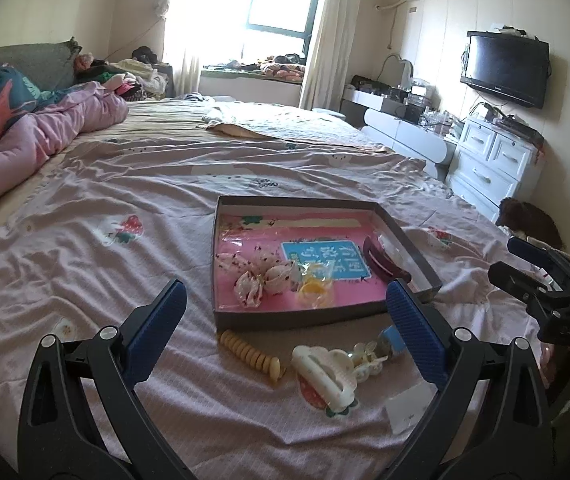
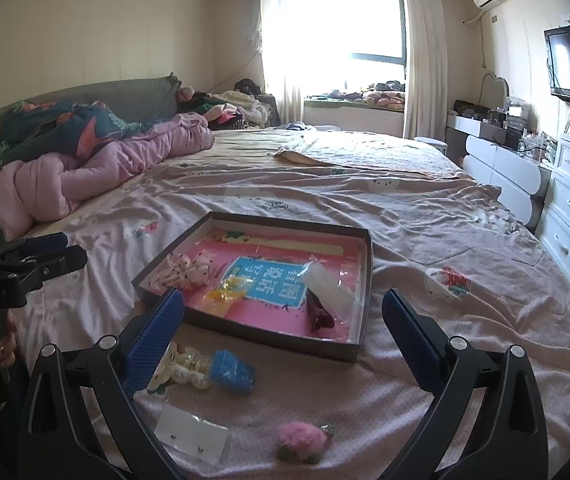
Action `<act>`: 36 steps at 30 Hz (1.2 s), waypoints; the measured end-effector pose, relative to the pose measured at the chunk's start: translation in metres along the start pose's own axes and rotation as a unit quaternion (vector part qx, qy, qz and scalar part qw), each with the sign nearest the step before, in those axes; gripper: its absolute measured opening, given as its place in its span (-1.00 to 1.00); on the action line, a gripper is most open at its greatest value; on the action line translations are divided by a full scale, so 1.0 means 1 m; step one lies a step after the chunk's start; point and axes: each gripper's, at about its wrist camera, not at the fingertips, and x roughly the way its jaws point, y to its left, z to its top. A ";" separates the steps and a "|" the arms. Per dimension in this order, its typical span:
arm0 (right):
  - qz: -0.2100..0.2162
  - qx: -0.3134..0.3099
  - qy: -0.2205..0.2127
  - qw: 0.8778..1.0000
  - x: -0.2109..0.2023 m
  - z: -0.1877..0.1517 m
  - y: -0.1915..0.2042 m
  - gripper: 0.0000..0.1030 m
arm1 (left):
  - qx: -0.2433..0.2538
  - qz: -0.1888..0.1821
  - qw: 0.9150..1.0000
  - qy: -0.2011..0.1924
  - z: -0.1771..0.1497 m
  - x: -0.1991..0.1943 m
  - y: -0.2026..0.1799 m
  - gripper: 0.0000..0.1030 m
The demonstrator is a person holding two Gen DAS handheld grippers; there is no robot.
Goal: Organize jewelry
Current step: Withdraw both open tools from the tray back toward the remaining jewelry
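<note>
Meanwhile, I held both grippers over the bed, the left gripper and right gripper each with jaws apart and empty. The shallow box lay ahead on the bedspread; its blue label carried Chinese characters I could not read. Inside I counted one dark red hair claw. Just before it lay one white claw clip and one yellow spiral tie.

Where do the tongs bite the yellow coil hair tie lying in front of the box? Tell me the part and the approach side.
Grip the yellow coil hair tie across its middle, coming from above with the left tongs, already open over it. It lies flat on the bedsheet as a long spiral, so closing across its narrow width looks surest. The white claw clip crowds its right end.
</note>
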 end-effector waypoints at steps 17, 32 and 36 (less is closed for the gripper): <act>0.009 -0.027 0.027 0.999 -0.005 -0.023 0.016 0.87 | 0.009 0.012 1.000 0.019 -0.024 -0.011 0.006 0.77; 0.004 -0.058 0.058 0.997 0.010 -0.039 0.023 0.87 | 0.019 -0.002 0.998 0.055 -0.045 -0.004 0.002 0.77; 0.005 -0.069 0.066 0.995 0.015 -0.043 0.025 0.87 | 0.025 -0.005 0.997 0.067 -0.051 0.003 -0.002 0.77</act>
